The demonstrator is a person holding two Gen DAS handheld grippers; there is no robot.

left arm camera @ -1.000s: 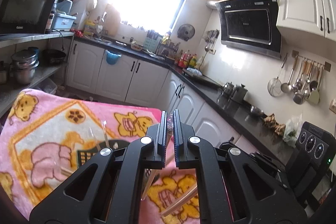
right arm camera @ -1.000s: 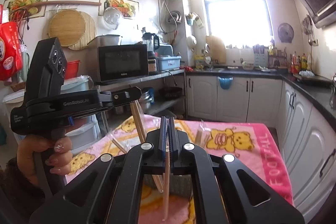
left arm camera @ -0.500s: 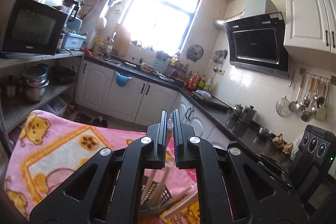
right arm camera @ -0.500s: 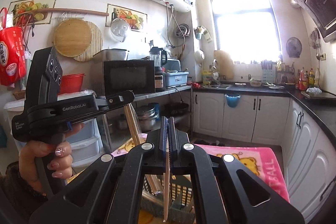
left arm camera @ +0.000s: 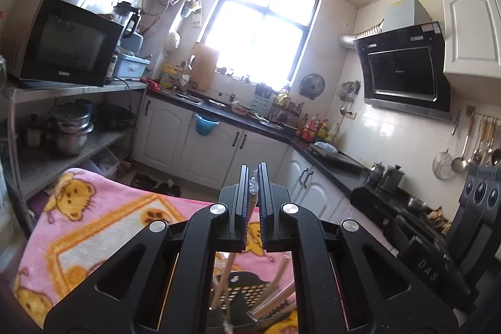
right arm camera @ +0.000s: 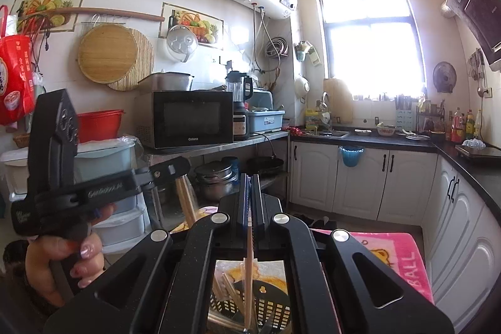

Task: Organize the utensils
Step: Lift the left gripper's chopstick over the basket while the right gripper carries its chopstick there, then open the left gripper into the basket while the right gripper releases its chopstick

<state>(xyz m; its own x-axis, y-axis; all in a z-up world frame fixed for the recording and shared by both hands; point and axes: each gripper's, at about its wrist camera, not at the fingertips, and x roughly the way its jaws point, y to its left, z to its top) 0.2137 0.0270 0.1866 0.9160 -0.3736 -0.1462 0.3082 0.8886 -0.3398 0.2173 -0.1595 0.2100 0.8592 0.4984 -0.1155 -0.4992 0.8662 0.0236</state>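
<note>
My left gripper (left arm camera: 253, 177) is shut on a plastic-wrapped wooden chopstick pair (left arm camera: 252, 192) that hangs down behind the fingers toward a black perforated utensil basket (left arm camera: 247, 293). My right gripper (right arm camera: 249, 180) is shut on a single wooden chopstick (right arm camera: 249, 268), whose lower end hangs inside the same basket (right arm camera: 272, 305). In the right wrist view the left gripper (right arm camera: 170, 169) is at the left, held by a hand, with its chopsticks (right arm camera: 188, 202) angled down. Several wrapped chopsticks lie in the basket.
The basket stands on a pink cartoon blanket (left arm camera: 94, 227) that covers the table. A shelf with a microwave (right arm camera: 188, 119) and pots (right arm camera: 216, 177) is at the left. White cabinets (right arm camera: 369, 180) and a dark counter run behind and to the right.
Both grippers have risen and tilted upward with their chopsticks. The table and basket have dropped low in both views; more wall and ceiling show.
</note>
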